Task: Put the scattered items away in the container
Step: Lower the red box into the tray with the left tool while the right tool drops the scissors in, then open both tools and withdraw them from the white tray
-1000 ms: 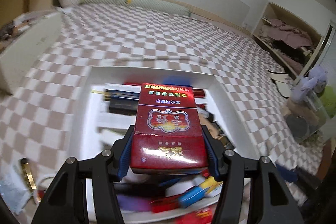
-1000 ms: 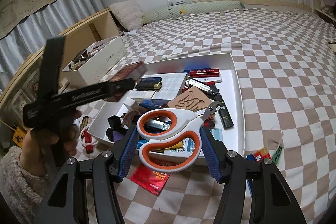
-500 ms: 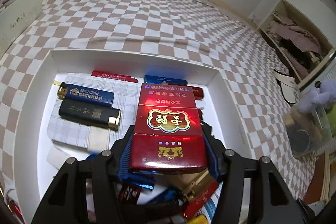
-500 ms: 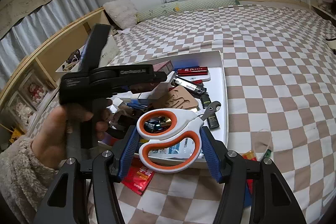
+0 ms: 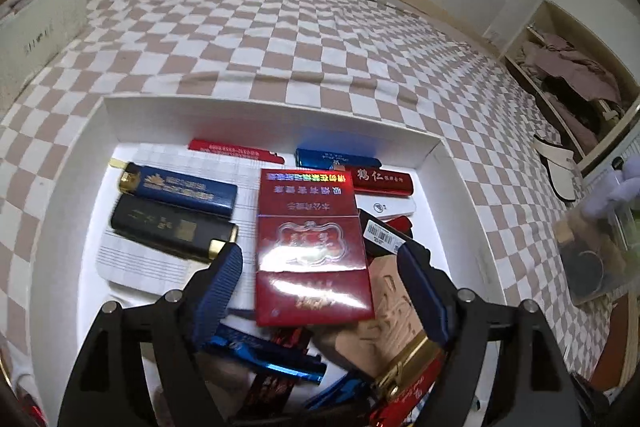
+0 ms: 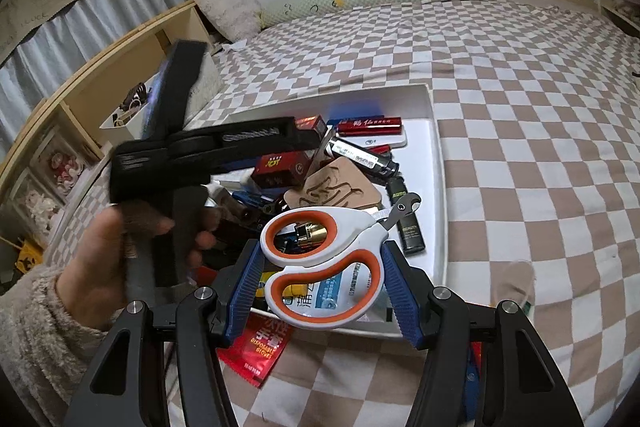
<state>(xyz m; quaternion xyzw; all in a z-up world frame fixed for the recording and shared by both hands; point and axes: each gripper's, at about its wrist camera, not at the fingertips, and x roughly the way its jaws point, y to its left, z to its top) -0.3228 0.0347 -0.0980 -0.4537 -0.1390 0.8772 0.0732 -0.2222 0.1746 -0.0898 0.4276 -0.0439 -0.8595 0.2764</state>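
The right gripper [image 6: 322,275] clamps the orange-handled clippers [image 6: 326,259] just short of the white tray [image 6: 438,187], nose pointing ahead over it, while farther in the left gripper [image 5: 320,291], spread wide, has the red cigarette pack [image 5: 310,247] lying loose between its fingers.

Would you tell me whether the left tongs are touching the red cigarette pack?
Apart: the left wrist view shows open tongs with gaps beside the red cigarette pack.

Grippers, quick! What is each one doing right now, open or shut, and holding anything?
Left gripper: open, the red cigarette pack lies loose between its fingers, over the white tray.
Right gripper: shut on the orange-and-white clippers.
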